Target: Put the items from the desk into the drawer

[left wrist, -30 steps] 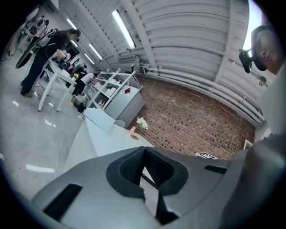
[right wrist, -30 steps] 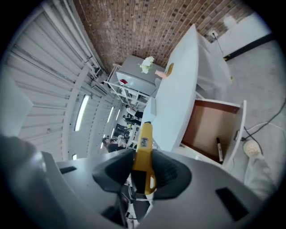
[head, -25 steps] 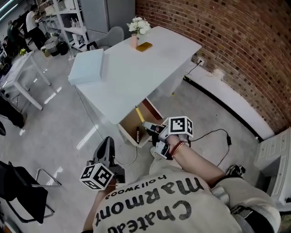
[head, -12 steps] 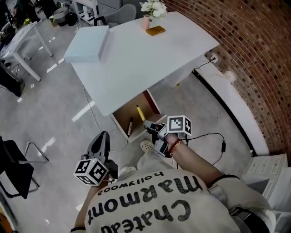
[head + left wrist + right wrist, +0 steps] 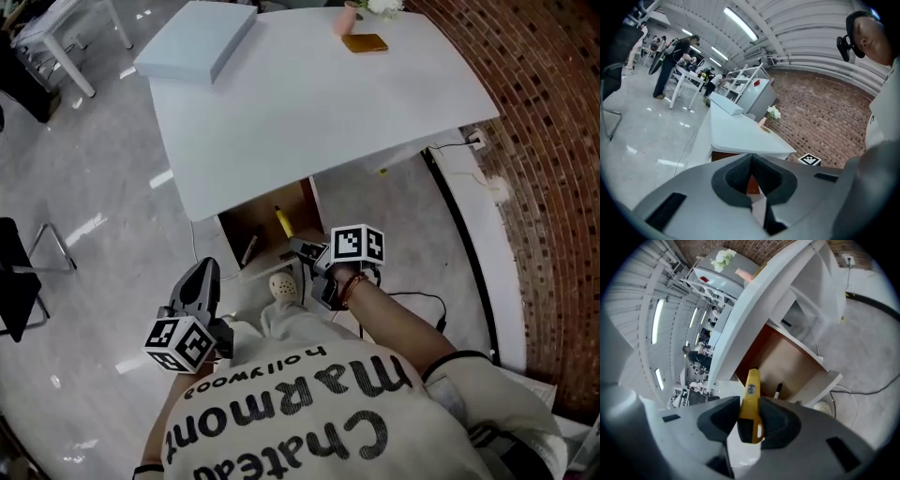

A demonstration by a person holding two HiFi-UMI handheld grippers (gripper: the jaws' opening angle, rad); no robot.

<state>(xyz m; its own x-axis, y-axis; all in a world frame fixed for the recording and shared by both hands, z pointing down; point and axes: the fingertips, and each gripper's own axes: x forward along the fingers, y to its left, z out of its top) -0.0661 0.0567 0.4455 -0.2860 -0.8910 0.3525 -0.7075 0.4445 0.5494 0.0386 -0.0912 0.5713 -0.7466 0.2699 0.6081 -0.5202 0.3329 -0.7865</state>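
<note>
We hold one pair of tongs in each hand, in front of the white desk [image 5: 309,112]. Under its near edge the drawer [image 5: 258,220] is pulled out, and it is brown inside.

Our right gripper [image 5: 751,404] is shut tight on a yellow tool [image 5: 751,394]. The two dark pads press on its sides. The front end of the tool sticks out past the pads and points at the open drawer. From the head view the tool shows as a yellow strip over the right side of the drawer. We cannot tell if it touches the bottom.

A black pen [image 5: 778,391] lies in the drawer, near its front wall.

Our left gripper [image 5: 751,161] is closed too. Its tips meet and nothing is between them. It hangs to the left of the drawer, over the grey floor, well apart from the right gripper.

On the desk a pale blue box [image 5: 197,42] sits at the far left corner. An orange flat thing [image 5: 364,43] lies near the far edge, and a pink vase [image 5: 351,15] with white flowers stands just beside it.

A white shoe [image 5: 283,286] is on the floor just in front of the drawer. A black cable [image 5: 422,300] runs over the floor on the right, near the brick wall [image 5: 553,141].
</note>
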